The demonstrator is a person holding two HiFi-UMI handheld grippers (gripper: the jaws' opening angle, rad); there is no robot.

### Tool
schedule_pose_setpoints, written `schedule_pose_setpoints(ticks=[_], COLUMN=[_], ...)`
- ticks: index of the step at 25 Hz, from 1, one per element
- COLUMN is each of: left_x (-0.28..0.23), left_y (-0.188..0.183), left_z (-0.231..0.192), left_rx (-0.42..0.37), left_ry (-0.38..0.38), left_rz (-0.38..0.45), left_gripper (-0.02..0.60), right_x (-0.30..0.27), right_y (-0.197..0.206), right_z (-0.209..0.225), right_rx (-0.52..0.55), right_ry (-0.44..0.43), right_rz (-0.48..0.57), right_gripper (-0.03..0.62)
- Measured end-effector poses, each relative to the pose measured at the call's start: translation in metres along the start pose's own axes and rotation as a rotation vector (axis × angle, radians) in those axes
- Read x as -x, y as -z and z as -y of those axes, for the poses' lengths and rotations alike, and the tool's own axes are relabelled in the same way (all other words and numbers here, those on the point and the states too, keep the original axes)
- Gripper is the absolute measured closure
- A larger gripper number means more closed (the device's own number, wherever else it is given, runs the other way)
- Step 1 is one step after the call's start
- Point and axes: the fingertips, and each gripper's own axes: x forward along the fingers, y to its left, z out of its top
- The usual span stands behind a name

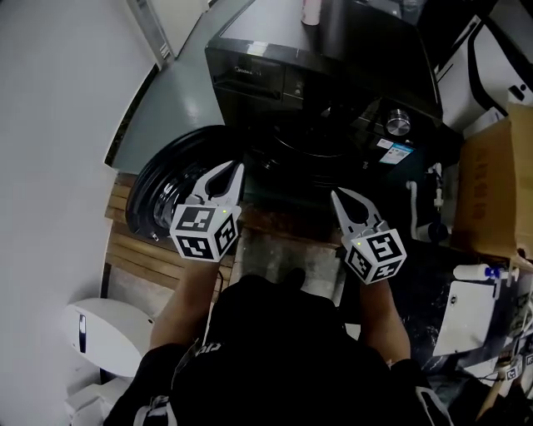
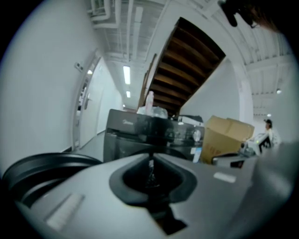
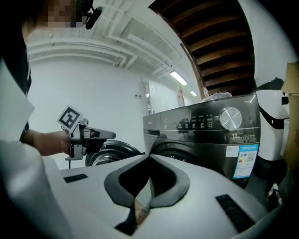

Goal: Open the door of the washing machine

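Room: white walls, grey floor, and a timber stair underside overhead in both gripper views. Washing machine (image 1: 333, 58) is a dark front-loader and serves as the landmark for all positions below.

- Door (image 1: 171, 179): round, dark, already swung fully out. It hangs to the left of the machine's front as the head view shows it, and the drum opening (image 1: 321, 141) is exposed. Judgement: the opening step looks complete, with nothing left to pull.
- Left tool (image 1: 227, 170): in front of the machine, just beside the door's inner edge and not touching it. Jaws are clenched to a hairline with nothing between them. Likely reason: the door no longer needs a grip, so the tool is carried empty.
- Right tool (image 1: 339, 196): in front of the machine, below the drum opening in the head view. Jaws are pressed fully together and empty. It points roughly level at the control panel and dial (image 3: 230, 118).
- Both tools are well apart from each other and clear of the door's swing arc. I read this as a neutral carrying posture, not an approach.
- Bottle (image 1: 311, 10) stands on top of the machine and is not involved.
- Cardboard box (image 1: 491, 183) sits to the machine's right, near its side.
- Wooden slats (image 1: 133, 250) lie on the floor beneath the open door.

Risk: the open door sits close to the left tool, and a careless sweep could knock it.
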Motion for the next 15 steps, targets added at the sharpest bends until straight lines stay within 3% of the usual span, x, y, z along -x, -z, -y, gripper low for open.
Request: schedule_pose_setpoints(ticks=[10, 15], left_x=[-0.015, -0.022], left_y=[-0.008, -0.017], left_z=[0.057, 0.054], left_rx=[-0.058, -0.091], left_ry=[0.095, 0.135], left_rz=[0.037, 0.056], left_gripper=[0.572, 0.572], right_x=[0.006, 0.003], right_y=[-0.027, -0.042], right_z=[0.014, 0.007], right_rx=[0.012, 0.051], right_ry=[0.091, 0.129], right_rz=[0.091, 0.105], right_gripper=[0.602, 0.603])
